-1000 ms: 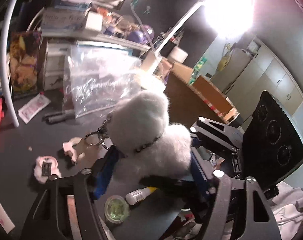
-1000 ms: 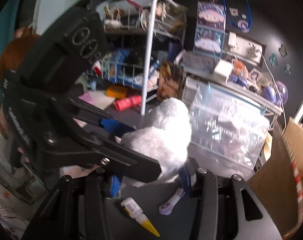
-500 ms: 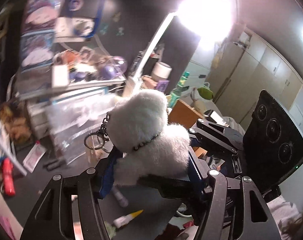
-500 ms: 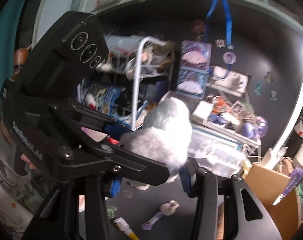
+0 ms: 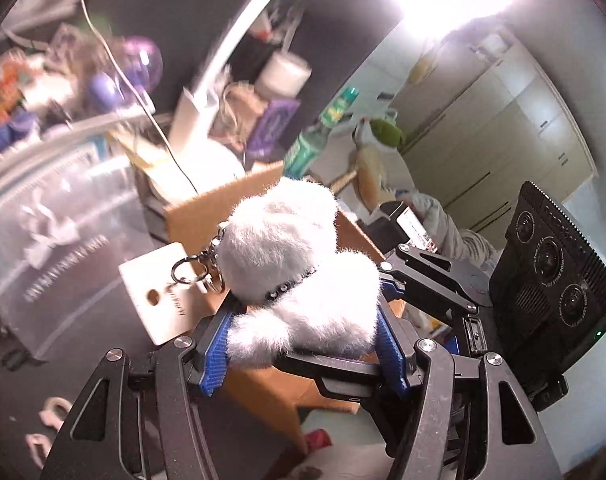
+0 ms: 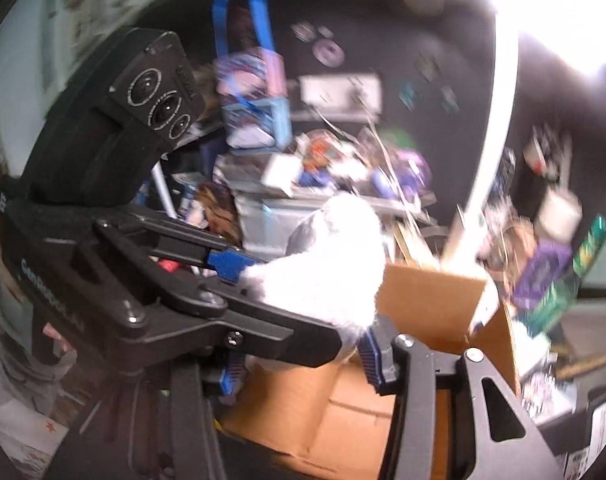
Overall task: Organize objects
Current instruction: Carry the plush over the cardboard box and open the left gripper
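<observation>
A white fluffy plush keychain (image 5: 299,264) with a metal ring and a tan paper tag (image 5: 163,292) is held in the air. My left gripper (image 5: 303,356) is shut on its lower part. My right gripper (image 6: 303,356) is shut on the same plush (image 6: 335,264) from the other side. Each gripper shows in the other's view, the right one (image 5: 443,280) beside the plush and the left one (image 6: 175,276) to the plush's left. An open cardboard box (image 6: 383,368) stands just below and behind the plush, and it also shows in the left wrist view (image 5: 263,384).
A clear plastic zip bag (image 5: 59,248) leans at the left. A cluttered shelf (image 6: 303,184) with toys and cards runs along the black wall. A green bottle (image 5: 315,136), a white paper roll (image 5: 283,72) and a white lamp arm (image 5: 231,48) stand behind the box.
Both grippers have carried the plush up and to the right, from above the dark desk to above the cardboard box. Both stay shut on it.
</observation>
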`<state>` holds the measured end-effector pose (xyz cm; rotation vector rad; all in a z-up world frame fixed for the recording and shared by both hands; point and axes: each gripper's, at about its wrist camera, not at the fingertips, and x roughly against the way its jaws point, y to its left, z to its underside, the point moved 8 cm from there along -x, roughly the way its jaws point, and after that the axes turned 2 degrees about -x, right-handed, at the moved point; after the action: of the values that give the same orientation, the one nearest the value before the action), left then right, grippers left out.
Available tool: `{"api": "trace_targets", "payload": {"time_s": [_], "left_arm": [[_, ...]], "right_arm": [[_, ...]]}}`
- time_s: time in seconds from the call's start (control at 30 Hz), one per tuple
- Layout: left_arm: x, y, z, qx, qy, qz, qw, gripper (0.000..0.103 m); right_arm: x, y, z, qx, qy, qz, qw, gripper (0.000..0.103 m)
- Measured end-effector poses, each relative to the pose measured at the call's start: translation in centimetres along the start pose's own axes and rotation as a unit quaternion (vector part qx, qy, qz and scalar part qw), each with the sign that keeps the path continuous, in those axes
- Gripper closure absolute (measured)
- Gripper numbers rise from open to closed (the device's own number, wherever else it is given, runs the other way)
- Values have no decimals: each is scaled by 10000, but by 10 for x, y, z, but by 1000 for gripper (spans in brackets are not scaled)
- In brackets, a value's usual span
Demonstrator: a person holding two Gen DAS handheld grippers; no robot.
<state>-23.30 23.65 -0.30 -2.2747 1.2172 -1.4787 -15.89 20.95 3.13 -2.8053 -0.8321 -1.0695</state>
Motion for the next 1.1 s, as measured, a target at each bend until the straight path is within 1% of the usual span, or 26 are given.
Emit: {"api": "trace_targets", "payload": {"time_s": [0.07,0.23,0.37,0.47,0.5,0.57,0.6,0.63,0.67,0.73,0.8,0.9,0.97,1.0,1.07,1.1], "left_arm": [[-16,0,-3,80,176,8,9998,44],[-41,2,-3,207,476,30,9986,44],[-53,7,0,282,640,-41,9975,44],[-59,9,2,269,815,-230,9960,42],[-60,8,3,254,862,-286,9955,40],[-61,2,5,156,968,-275,9948,31],[-60,0,4,107,945,-294,9950,28],[-57,-3,3,30,917,-356,9952,19],[-54,-7,2,-60,876,-422,9952,10],[-41,-17,2,-299,721,-419,9961,10],[-24,-26,2,-519,497,-465,9963,10],[14,-36,4,-804,-54,-525,9954,10],[43,-37,7,-1014,-470,-756,9908,3],[59,-35,11,-1070,-746,-857,9877,1],[92,-25,24,-1109,-1239,-1075,9802,0],[105,-20,31,-1107,-1402,-1173,9769,0]], "right_arm": [[-5,-18,8,-238,257,-4,9994,58],[-12,-42,23,-485,647,39,9967,58],[-21,-50,30,-485,942,135,9943,57],[-25,-53,34,-438,1130,203,9924,55],[-26,-53,35,-418,1177,212,9919,52],[-27,-54,36,-369,1220,263,9915,50],[-26,-54,37,-363,1228,285,9914,47],[-26,-54,37,-356,1210,296,9916,43],[-25,-52,36,-335,1187,303,9919,37],[-21,-48,33,-226,1056,385,9934,36],[-13,-38,27,-90,820,323,9961,36],[4,-16,15,219,317,235,9990,36],[14,4,10,427,31,84,9990,36],[17,15,9,515,-91,4,9986,36],[22,36,5,744,-341,-27,9966,36],[23,46,4,875,-454,-47,9951,36]]}}
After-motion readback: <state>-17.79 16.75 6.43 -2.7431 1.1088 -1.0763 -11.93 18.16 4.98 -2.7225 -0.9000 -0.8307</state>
